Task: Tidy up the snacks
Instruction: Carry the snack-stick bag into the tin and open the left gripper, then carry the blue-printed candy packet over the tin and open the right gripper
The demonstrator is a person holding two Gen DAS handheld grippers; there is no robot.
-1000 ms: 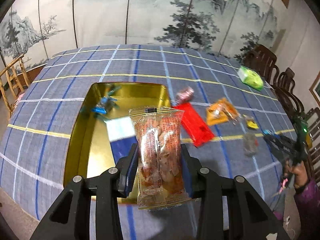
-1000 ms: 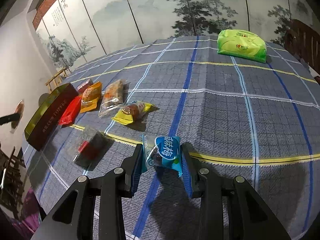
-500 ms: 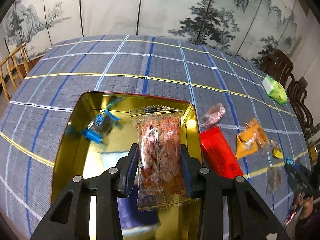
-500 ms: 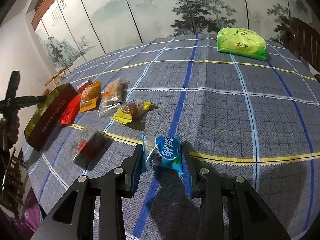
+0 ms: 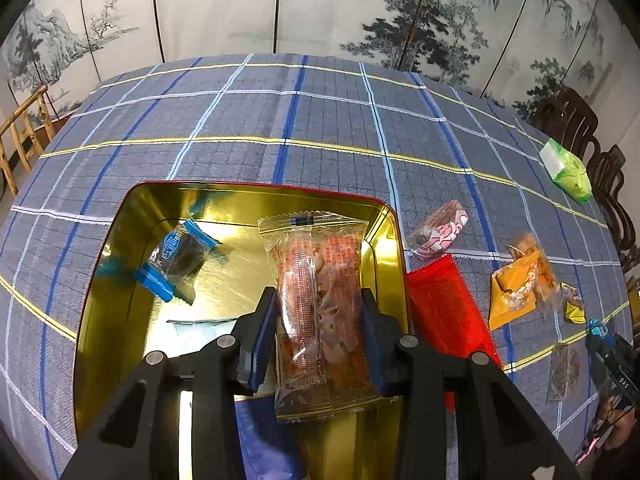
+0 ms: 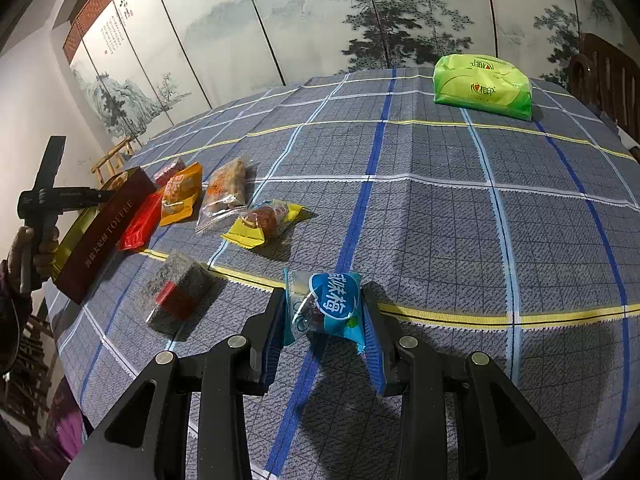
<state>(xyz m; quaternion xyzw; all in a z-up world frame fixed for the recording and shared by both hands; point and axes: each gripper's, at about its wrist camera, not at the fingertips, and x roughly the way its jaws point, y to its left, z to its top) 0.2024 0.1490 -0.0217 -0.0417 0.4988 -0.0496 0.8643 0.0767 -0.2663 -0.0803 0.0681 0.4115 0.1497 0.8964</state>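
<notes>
The left claw (image 5: 319, 334) is clamped on a clear snack packet (image 5: 320, 312), long axis running 12 to 6, hanging over the gold tin's (image 5: 120, 312) right half; release drops it inside. The right claw (image 6: 323, 322) pinches a blue plum candy (image 6: 326, 306) above the worktop (image 6: 440, 220), the tin lying off toward 10 o'clock.

The left gripper (image 5: 318, 334), clamped on a clear snack packet (image 5: 320, 312), now hangs over the gold tin (image 5: 120, 264), having travelled in from the tin's 5 o'clock corner. In the right wrist view, the person's hand (image 6: 30, 252) and that gripper appear at 9 o'clock.
</notes>
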